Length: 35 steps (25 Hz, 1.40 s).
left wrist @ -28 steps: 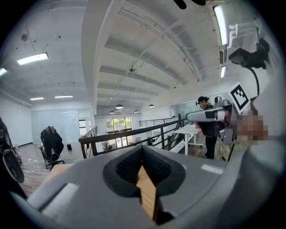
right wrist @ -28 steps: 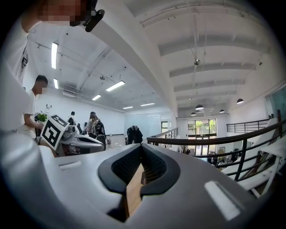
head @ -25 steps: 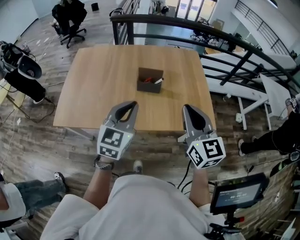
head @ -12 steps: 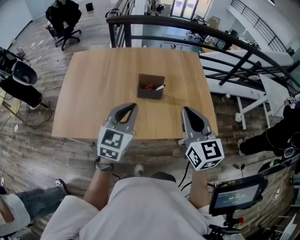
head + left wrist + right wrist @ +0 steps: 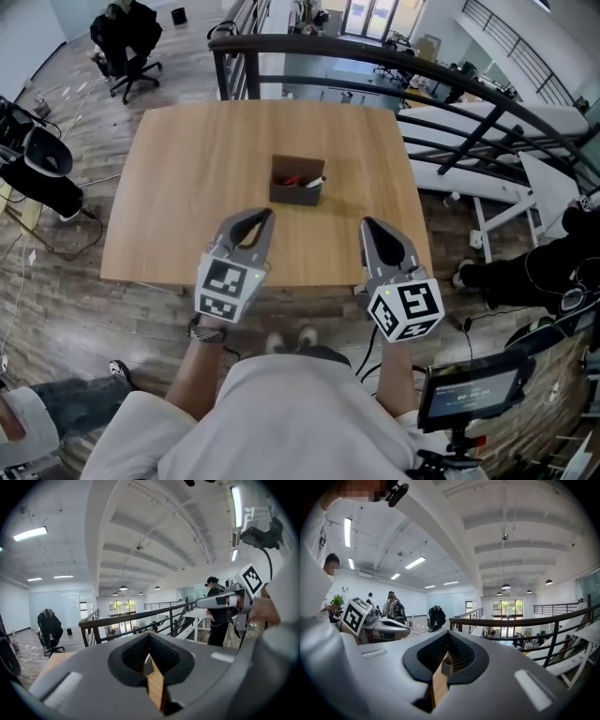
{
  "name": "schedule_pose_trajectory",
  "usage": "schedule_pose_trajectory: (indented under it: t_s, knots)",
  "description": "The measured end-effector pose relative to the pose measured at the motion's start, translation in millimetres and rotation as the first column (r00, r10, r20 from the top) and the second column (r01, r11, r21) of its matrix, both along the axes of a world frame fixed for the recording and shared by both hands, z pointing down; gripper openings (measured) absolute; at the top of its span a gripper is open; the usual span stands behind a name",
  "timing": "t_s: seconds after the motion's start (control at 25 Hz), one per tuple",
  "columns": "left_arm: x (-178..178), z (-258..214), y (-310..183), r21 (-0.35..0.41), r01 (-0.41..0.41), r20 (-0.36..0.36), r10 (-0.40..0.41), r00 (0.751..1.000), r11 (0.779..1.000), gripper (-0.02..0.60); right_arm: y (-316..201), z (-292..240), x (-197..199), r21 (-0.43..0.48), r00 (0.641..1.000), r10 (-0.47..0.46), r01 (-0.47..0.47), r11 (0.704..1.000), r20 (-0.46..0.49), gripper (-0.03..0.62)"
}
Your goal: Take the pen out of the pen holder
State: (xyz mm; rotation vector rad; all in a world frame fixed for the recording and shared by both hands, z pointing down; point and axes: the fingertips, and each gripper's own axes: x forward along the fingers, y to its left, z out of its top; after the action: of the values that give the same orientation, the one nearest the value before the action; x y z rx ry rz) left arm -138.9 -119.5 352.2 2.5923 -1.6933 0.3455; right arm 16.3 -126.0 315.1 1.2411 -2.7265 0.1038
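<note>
A dark brown pen holder (image 5: 296, 190) stands near the middle of the wooden table (image 5: 187, 187). A red pen (image 5: 291, 180) and a white pen (image 5: 316, 181) lie in it. My left gripper (image 5: 265, 215) hovers over the table's near edge, short of the holder and to its left, shut with nothing in it. My right gripper (image 5: 366, 224) is level with it on the right, also shut and empty. In the left gripper view the left gripper (image 5: 150, 638) shows only a strip of wood through its slot. The right gripper view shows the same past the right gripper (image 5: 449, 637).
A black railing (image 5: 375, 52) curves behind the table's far edge. An office chair (image 5: 127, 47) stands at the far left, white benches (image 5: 497, 178) lie to the right. A small screen (image 5: 473, 389) sits at my lower right. A person in black (image 5: 525, 272) is at the right edge.
The table and pen holder have drawn slightly nearer in the head view. Both grippers stay shut and keep their places side by side.
</note>
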Motion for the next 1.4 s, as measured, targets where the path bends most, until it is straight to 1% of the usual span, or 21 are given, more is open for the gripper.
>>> schedule_pose_trajectory:
  t_s: [0.2, 0.4, 0.52, 0.64, 0.84, 1.12, 1.4]
  knots:
    - [17.9, -1.5, -10.7, 0.002, 0.021, 0.013, -0.021, 1.0, 1.0, -0.002, -12.8, 4.9, 16.5, -0.018, 1.0, -0.024, 0.024, 1.0, -0.001, 0.003]
    - [16.7, -2.1, -11.5, -0.001, 0.042, 0.022, -0.042, 0.999, 0.999, 0.0, -14.6, 4.4, 15.3, -0.025, 0.999, -0.036, 0.036, 0.999, -0.003, 0.002]
    - [35.1, 2.0, -19.8, -0.006, 0.053, 0.031, -0.053, 0.998, 0.999, 0.0, -26.6, 8.2, 33.7, -0.027, 0.999, -0.042, 0.042, 0.999, -0.001, 0.002]
    - [47.3, 7.3, -26.1, -0.022, 0.068, 0.043, -0.067, 0.997, 0.997, 0.0, -37.2, 13.0, 46.6, -0.039, 0.999, -0.049, 0.049, 0.998, 0.001, 0.003]
    - [49.8, 11.9, -38.0, -0.042, 0.095, 0.055, -0.093, 0.994, 0.995, 0.0, -50.1, 19.2, 49.4, -0.056, 0.997, -0.075, 0.074, 0.996, -0.002, 0.003]
    - [53.1, 22.9, -49.2, -0.066, 0.082, 0.06, -0.078, 0.995, 0.994, 0.0, -57.4, 30.3, 46.0, -0.081, 0.997, -0.083, 0.083, 0.993, 0.0, 0.003]
    - [44.6, 31.2, -76.3, -0.081, 0.041, 0.071, -0.035, 0.997, 0.996, 0.0, -76.3, 37.6, 33.5, -0.102, 0.999, -0.051, 0.051, 0.994, 0.004, 0.003]
